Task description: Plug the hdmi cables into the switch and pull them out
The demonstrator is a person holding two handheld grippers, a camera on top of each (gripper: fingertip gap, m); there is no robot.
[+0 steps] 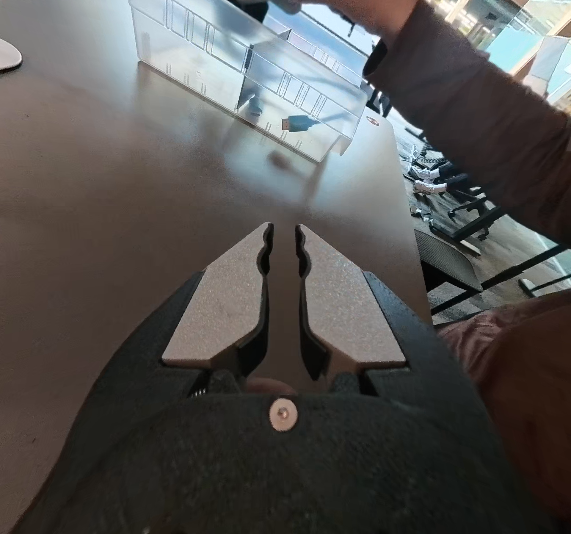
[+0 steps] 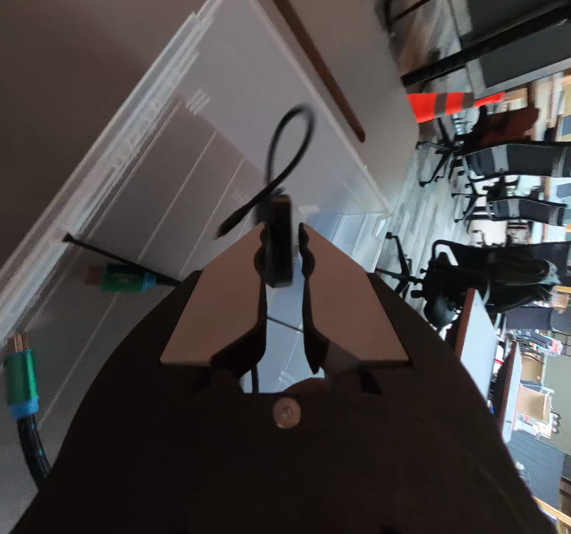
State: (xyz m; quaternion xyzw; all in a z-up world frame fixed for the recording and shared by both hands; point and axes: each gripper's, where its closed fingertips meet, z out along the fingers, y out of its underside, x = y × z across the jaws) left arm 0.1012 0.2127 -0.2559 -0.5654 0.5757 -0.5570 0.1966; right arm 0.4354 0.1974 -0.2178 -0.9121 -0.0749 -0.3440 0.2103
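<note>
Table [image 1: 92, 179]: brown top, under and ahead of the left gripper [image 1: 284, 228]. It is the work surface.

Clear bin [image 1: 191, 40]: a divided plastic box on the table, well ahead of the left gripper and directly below the right gripper [image 2: 281, 228]. It seems to serve as the parts store, which would explain why the right gripper is working over it.

HDMI cables: one green-and-blue plug [image 2: 123, 278] lies in the bin, below and left of the right gripper's fingers. A second plug [image 2: 21, 377] lies further left and nearer the camera on a braided black lead. Neither is plugged in or gripped. From the left gripper, one plug [image 1: 296, 123] shows through the bin wall, ahead and slightly right.

Switch [image 2: 279, 241]: a slim black box standing edge-on between the right gripper's fingertips. Its short pigtail lead [image 2: 287, 148] loops free beyond the tips. It hangs clear of the bin floor, so it is judged lifted out to be set up for plugging.

Right gripper: narrow, closed around the switch. The left-hand finger [image 2: 234, 272] meets the casing. A thin light strip shows beside the right-hand finger, so contact on that side is not certain.

Left gripper: narrow gap, nothing between the fingers. It hovers over bare table, probably waiting to fetch a cable.
</note>
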